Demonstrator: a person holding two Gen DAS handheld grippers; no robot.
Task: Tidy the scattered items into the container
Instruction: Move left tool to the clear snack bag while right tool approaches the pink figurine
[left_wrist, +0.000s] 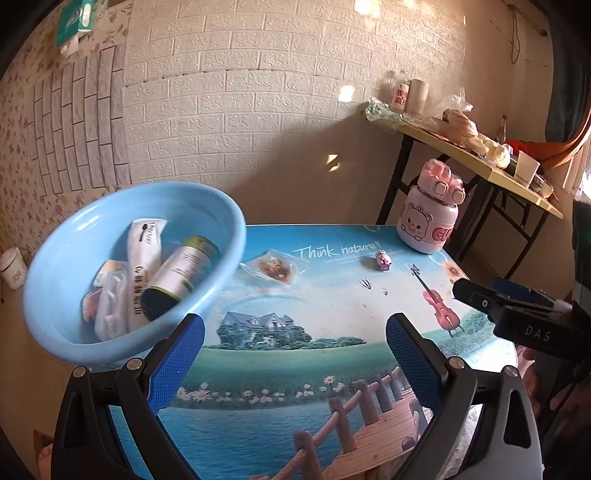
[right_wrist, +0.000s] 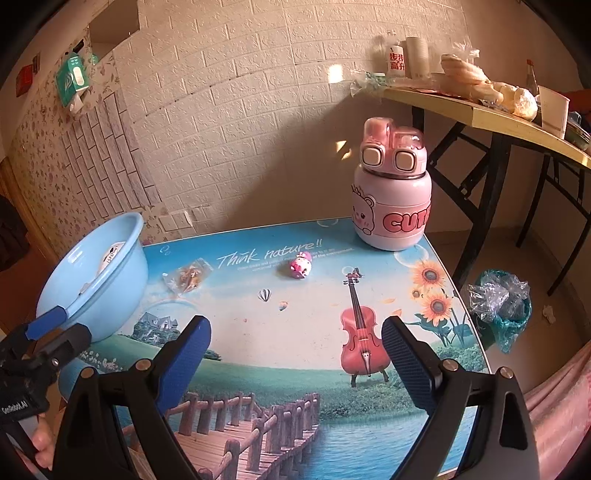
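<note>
A light blue basin (left_wrist: 229, 236) stands at the table's left edge and holds a white tube (left_wrist: 144, 254), a white bottle with a dark cap (left_wrist: 181, 275) and a small white packet. It also shows in the right wrist view (right_wrist: 122, 280). On the table lie a clear snack packet (left_wrist: 275, 268) (right_wrist: 189, 278) and a small pink toy (left_wrist: 384, 259) (right_wrist: 301, 267). A pink cartoon bottle (left_wrist: 430, 218) (right_wrist: 391, 195) stands at the far right. My left gripper (left_wrist: 295, 354) is open and empty beside the basin. My right gripper (right_wrist: 295, 354) is open and empty above the table's near part.
The low table (right_wrist: 258, 332) has a printed landscape top. A yellow folding table (right_wrist: 480, 110) with bags, cups and bottles stands at the back right. A plastic-lined bin (right_wrist: 502, 306) sits on the floor to the right. A brick-pattern wall is behind.
</note>
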